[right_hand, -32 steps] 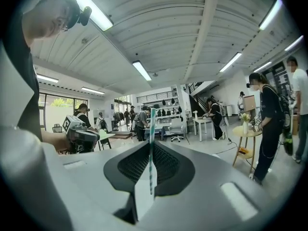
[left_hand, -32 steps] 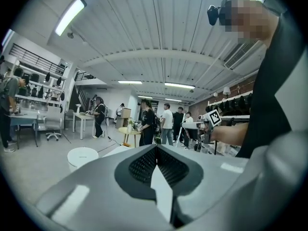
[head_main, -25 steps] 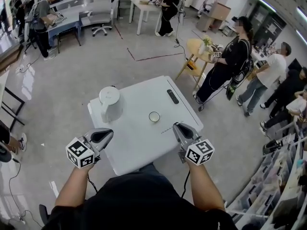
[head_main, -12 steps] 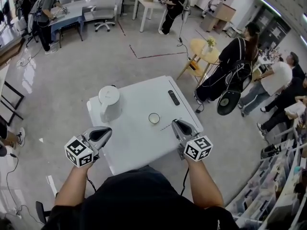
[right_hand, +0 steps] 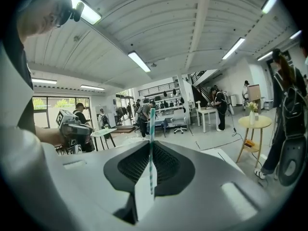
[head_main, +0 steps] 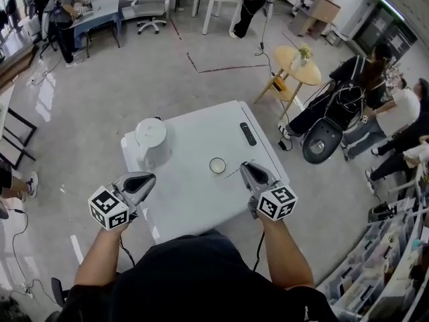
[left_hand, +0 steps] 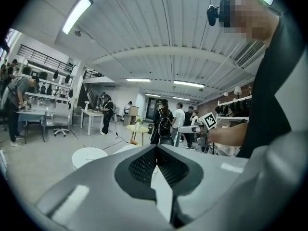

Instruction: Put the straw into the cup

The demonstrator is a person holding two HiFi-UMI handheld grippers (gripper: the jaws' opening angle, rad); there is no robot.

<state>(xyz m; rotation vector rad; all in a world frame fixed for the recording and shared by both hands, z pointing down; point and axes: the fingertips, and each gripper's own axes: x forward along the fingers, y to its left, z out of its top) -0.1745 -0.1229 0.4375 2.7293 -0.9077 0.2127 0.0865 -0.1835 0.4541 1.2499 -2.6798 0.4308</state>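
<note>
Right hand-held gripper (head_main: 249, 172) is clamped on the straw (right_hand: 151, 134), a thin teal-striped tube pinched along the seam of its closed jaws. The straw's long axis runs out past the tips, and its free end points left toward the cup (head_main: 217, 166) on the white table (head_main: 194, 203), ending just beside the rim. Left hand-held gripper (head_main: 141, 181) has its jaws together on nothing, near the kettle (head_main: 151, 141).

Black short-sleeved top (head_main: 194, 274); grey left gripper (head_main: 151, 178) and right gripper (head_main: 244, 166), black ribbed jaws, black-and-white marker cubes (head_main: 108, 208).
</note>
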